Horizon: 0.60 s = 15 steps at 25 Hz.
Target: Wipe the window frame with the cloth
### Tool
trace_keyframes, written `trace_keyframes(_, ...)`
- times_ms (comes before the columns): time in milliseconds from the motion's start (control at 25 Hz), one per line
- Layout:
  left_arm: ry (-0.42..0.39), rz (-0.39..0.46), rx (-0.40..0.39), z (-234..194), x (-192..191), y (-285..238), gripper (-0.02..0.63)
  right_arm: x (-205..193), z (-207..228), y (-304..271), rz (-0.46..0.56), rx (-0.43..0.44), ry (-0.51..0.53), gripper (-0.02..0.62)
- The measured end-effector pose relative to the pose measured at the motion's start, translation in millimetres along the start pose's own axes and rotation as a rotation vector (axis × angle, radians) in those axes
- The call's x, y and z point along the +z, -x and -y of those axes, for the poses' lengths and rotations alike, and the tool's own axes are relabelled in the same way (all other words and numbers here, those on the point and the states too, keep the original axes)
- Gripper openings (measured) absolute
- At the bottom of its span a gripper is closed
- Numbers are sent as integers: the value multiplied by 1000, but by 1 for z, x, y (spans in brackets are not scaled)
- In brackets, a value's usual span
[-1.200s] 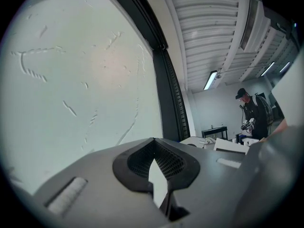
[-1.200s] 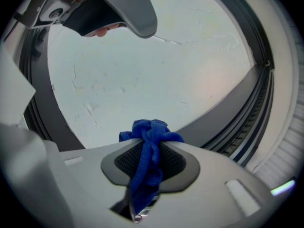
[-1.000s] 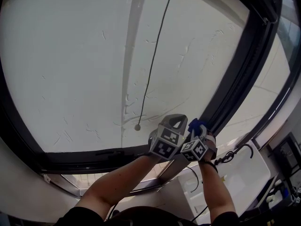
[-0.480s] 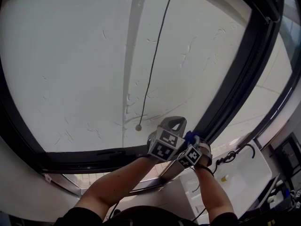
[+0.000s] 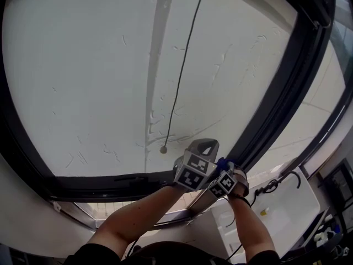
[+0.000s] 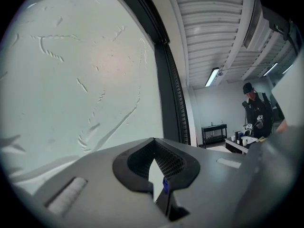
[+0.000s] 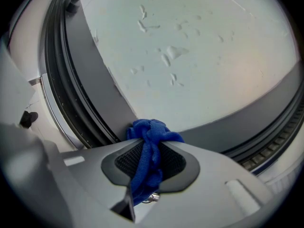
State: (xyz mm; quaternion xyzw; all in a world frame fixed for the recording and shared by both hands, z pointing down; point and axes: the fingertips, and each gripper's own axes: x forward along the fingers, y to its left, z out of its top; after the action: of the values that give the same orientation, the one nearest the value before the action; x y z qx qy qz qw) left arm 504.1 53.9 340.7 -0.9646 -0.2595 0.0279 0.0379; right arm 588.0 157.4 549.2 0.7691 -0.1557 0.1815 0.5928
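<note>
right gripper (image 7: 151,137): jaws clamped on the blue cloth (image 7: 147,158). The cloth runs down between both pads and a bunched wad sticks out past the tips. The wad sits against the dark window frame (image 7: 92,87) straight ahead of the tips, at the corner where one bar running up and to the left meets another running off to the right. Reads as contact, no gap visible. The pale textured pane (image 7: 199,56) fills everything above and beyond the wad.

left gripper (image 6: 153,140): jaws closed, tips meeting, nothing gripped. There's a small blue speck (image 6: 165,184) low between the jaw bodies; can't tell what it is. The pane is ahead and to its left, a frame upright ahead and slightly to its right. Far off to its right are a person (image 6: 256,113) in dark clothes and a ceiling light (image 6: 212,76).

Head view: the two grippers are side by side on raised arms (image 5: 138,214), marker cubes (image 5: 193,170) almost touching, left one just left of the right one. The cloth shows as a blue bit at the right gripper's tip, on the lower end of the slanted frame bar. The left gripper's tips point at the pane just beside that bar; can't tell if they touch it. A thin cord (image 5: 182,65) hangs down the pane, and its bead (image 5: 163,149) is near the left gripper's left side, not touching.
</note>
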Motion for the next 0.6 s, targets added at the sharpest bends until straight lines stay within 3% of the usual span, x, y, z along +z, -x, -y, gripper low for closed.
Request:
trace_keyframes(200, -8, 6, 12, -1, 5, 3, -8, 3, 1, 2, 40, 13, -56, 98)
trace_keyframes(600, 15, 4, 45, -6, 1, 8, -8, 28, 80, 78, 378, 51, -593, 98)
